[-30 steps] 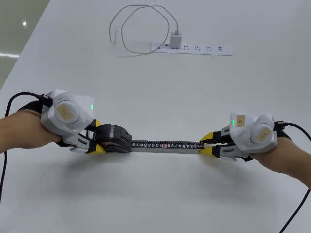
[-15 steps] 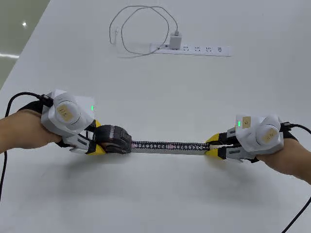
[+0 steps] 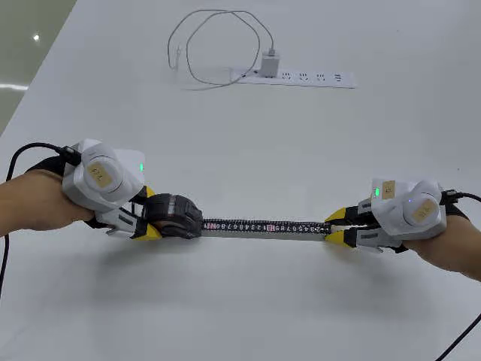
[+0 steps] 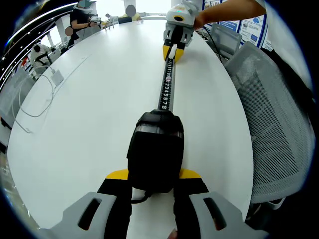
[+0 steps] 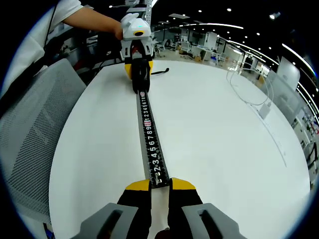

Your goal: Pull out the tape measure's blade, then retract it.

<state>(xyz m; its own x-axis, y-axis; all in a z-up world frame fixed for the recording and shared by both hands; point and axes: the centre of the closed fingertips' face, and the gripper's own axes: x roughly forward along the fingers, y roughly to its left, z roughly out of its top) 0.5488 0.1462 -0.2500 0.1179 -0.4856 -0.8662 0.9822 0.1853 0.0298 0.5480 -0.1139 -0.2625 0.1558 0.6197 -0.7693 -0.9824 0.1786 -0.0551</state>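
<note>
The black tape measure case (image 3: pixel 173 215) rests on the white table, and my left gripper (image 3: pixel 147 213) is shut on it. In the left gripper view the case (image 4: pixel 155 149) sits between the yellow-tipped jaws. A black blade with white numbers (image 3: pixel 267 226) runs from the case to the right. My right gripper (image 3: pixel 337 226) is shut on the blade's end. Seen from the right gripper view, the blade (image 5: pixel 150 141) stretches away from the jaws (image 5: pixel 159 185) to the case (image 5: pixel 140 74) and the left gripper (image 5: pixel 135 40). The right gripper (image 4: pixel 175 47) stands at the blade's far end in the left gripper view.
A white power strip (image 3: pixel 297 76) with a plugged charger (image 3: pixel 270 62) and a looped white cable (image 3: pixel 218 45) lies at the table's far side. Black cords trail from both grippers. A grey mesh chair (image 4: pixel 271 114) stands by the table edge.
My right gripper has moved to the right with the blade's end, drawing more blade out of the case. The left gripper and case have stayed in place.
</note>
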